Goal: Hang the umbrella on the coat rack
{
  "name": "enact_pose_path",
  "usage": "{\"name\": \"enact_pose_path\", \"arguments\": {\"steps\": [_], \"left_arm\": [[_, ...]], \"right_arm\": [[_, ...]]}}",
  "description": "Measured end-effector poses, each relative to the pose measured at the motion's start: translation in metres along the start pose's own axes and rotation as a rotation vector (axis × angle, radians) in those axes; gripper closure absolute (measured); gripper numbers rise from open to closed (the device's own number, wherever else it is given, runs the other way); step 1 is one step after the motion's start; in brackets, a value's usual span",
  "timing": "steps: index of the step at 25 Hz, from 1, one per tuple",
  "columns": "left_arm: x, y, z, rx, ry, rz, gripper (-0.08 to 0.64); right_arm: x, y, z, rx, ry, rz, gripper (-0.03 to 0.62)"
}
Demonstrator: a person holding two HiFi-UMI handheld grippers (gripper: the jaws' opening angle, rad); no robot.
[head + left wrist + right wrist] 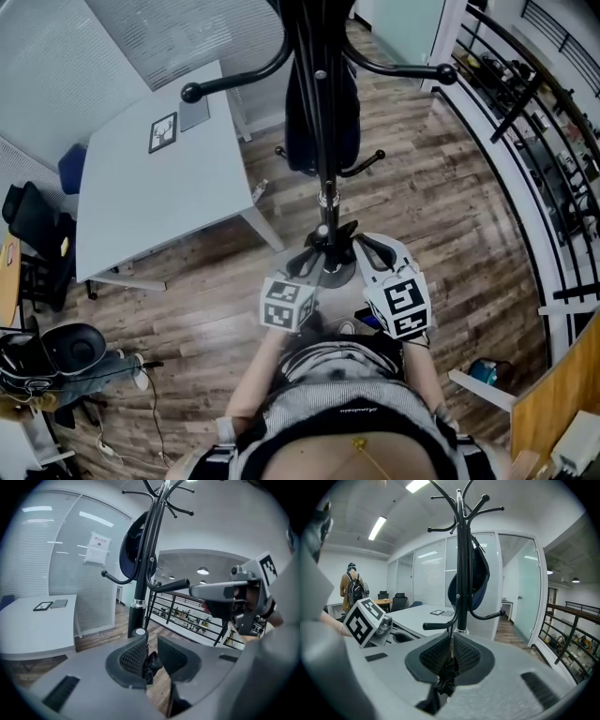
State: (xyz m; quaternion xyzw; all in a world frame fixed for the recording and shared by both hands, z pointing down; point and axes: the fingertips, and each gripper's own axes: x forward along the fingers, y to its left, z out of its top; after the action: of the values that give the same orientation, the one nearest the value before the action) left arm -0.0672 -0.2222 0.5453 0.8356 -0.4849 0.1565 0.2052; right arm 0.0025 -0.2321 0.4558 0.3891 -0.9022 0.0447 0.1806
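Observation:
The black coat rack [323, 141] stands straight ahead, its pole [140, 588] [462, 573] close behind both grippers and its hooks spreading above. Of the umbrella I see only crumpled black fabric [446, 676] [151, 663]. My right gripper [451, 656] [366, 251] is shut on it, with a thin dark line running up from the pads along the pole. My left gripper [153, 656] [309, 261] sits beside it, jaws narrow, and the same black fabric is wedged between its pads. In the head view the grippers hide the umbrella.
A dark blue bag [323, 122] [478, 578] hangs on the rack. A white table [141, 197] with a framed picture [162, 132] stands to the left. A black railing [525, 141] curves along the right. A person [352, 590] stands far off by desks.

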Motion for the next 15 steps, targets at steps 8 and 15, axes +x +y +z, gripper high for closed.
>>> {"name": "enact_pose_path", "arguments": {"steps": [8,15], "left_arm": [[-0.01,-0.004,0.003,-0.043,-0.025,0.019,0.535],[-0.019,-0.011,0.012,-0.031,-0.051,0.046,0.54]], "right_arm": [[0.005,0.009,-0.001,-0.013,0.003,0.05,0.58],[0.007,0.014,-0.001,-0.027,0.004,0.082,0.59]]}}
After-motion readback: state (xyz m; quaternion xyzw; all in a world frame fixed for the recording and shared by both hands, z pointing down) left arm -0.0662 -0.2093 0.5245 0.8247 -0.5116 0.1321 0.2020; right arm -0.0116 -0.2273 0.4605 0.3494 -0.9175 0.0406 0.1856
